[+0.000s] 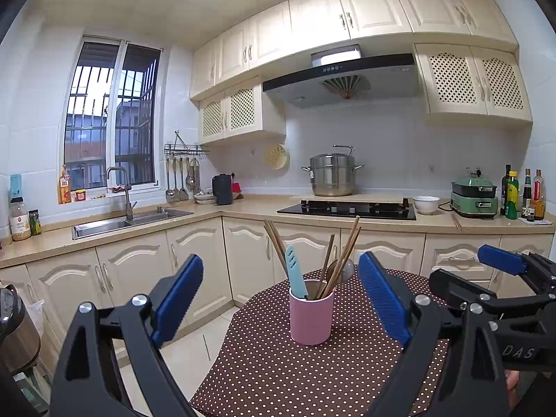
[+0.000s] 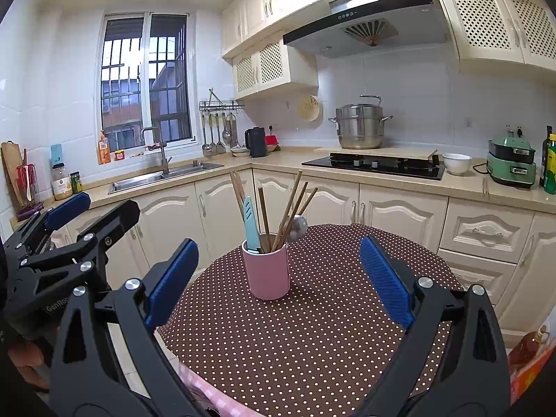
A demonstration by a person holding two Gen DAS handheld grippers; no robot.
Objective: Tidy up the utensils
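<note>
A pink cup [image 1: 311, 316] stands upright on a round table with a brown dotted cloth [image 1: 278, 375]. It holds several wooden chopsticks [image 1: 276, 243], a light blue spatula [image 1: 295, 274] and a metal spoon [image 1: 345, 269]. My left gripper [image 1: 281, 299] is open and empty, its blue pads either side of the cup and short of it. In the right wrist view the cup [image 2: 267, 267] stands ahead on the cloth [image 2: 312, 340], and my right gripper [image 2: 278, 278] is open and empty. The right gripper also shows at the right edge of the left wrist view [image 1: 500, 267].
Kitchen counter along the back with a sink [image 1: 128, 222], a black stove [image 1: 347, 208] with a steel pot [image 1: 332, 175], a white bowl [image 1: 425, 204], a green cooker [image 1: 474, 196] and bottles [image 1: 521, 194]. Loose chopsticks [image 1: 457, 221] lie on the counter. A rice cooker [image 1: 15, 326] stands at left.
</note>
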